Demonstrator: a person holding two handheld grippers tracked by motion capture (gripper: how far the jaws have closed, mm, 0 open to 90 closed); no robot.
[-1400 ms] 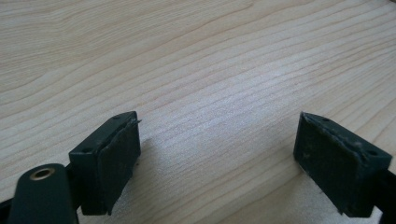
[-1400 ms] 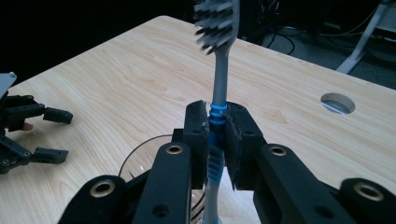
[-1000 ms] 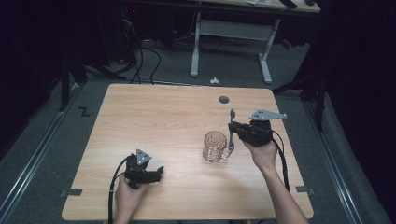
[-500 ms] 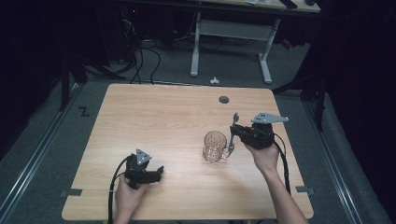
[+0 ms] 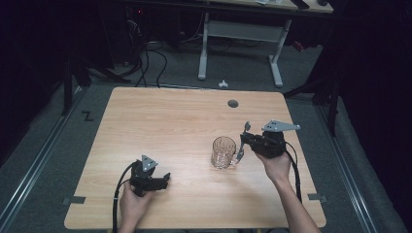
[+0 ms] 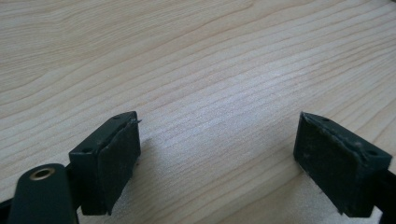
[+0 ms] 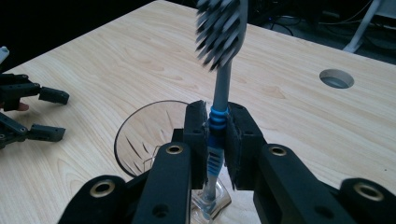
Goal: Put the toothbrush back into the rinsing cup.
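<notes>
A clear glass mug (image 5: pixel 223 152) (image 7: pixel 140 135) stands on the wooden table (image 5: pixel 184 126), right of its middle. My right gripper (image 5: pixel 242 141) (image 7: pixel 216 140) is shut on a grey and blue toothbrush (image 7: pixel 219 88) (image 5: pixel 244 137), held beside the mug's handle with the bristle head up and the lower end down by the handle. My left gripper (image 5: pixel 165 180) (image 6: pixel 217 154) rests low over the table near its front left, jaws wide apart with bare wood between them; the right gripper view also shows it at the left edge.
A round cable hole (image 5: pixel 233 103) (image 7: pixel 336 78) is cut in the table near its far edge. Beyond the table stand white desk legs (image 5: pixel 203 48) and dark cables on the floor. A small white object (image 5: pixel 223 83) lies on the floor behind the table.
My right gripper has tilted a little, so the toothbrush leans more toward the mug's handle. The left gripper has stayed where it was.
</notes>
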